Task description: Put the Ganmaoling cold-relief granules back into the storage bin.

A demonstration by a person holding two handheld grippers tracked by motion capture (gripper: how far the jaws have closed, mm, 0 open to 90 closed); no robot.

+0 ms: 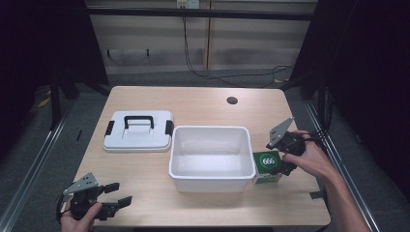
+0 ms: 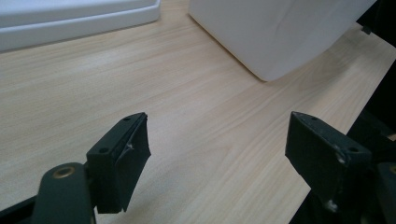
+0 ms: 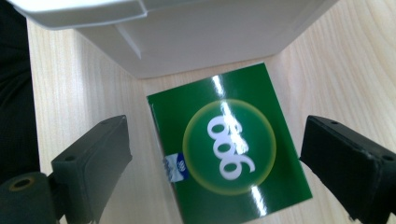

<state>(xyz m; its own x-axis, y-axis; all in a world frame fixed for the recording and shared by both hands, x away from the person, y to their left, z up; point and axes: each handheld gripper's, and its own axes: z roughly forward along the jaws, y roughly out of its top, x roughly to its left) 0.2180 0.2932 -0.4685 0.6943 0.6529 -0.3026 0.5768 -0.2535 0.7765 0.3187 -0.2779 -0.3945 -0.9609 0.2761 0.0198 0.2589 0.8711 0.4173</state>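
At the near left corner of the worktop (image 1: 145, 203), the left tongs (image 1: 117, 195) are resting low in the person's left hand (image 1: 80, 220), jaws spread wide and gripping nothing; in the left gripper view they are framing bare wood. Farther back on the left, a white lid (image 1: 139, 131) with a black handle is lying flat. At the middle, an open white bin (image 1: 212, 158) is sitting empty. Just right of the bin, touching or nearly touching its wall, a green box (image 1: 267, 167) marked "666" is lying on the worktop. The right tongs (image 3: 215, 158) are hovering directly over it, jaws parted and straddling its two long sides, not yet closing on it, with the right hand (image 1: 309, 159) behind them.

The box is looking like glossy cardboard, so it is probably light, fairly stiff but crushable, and somewhat slick. Taking hold across the two free side walls near mid-length, with a moderate squeeze, seems the safest choice; the side against the bin is leaving little room for a jaw.
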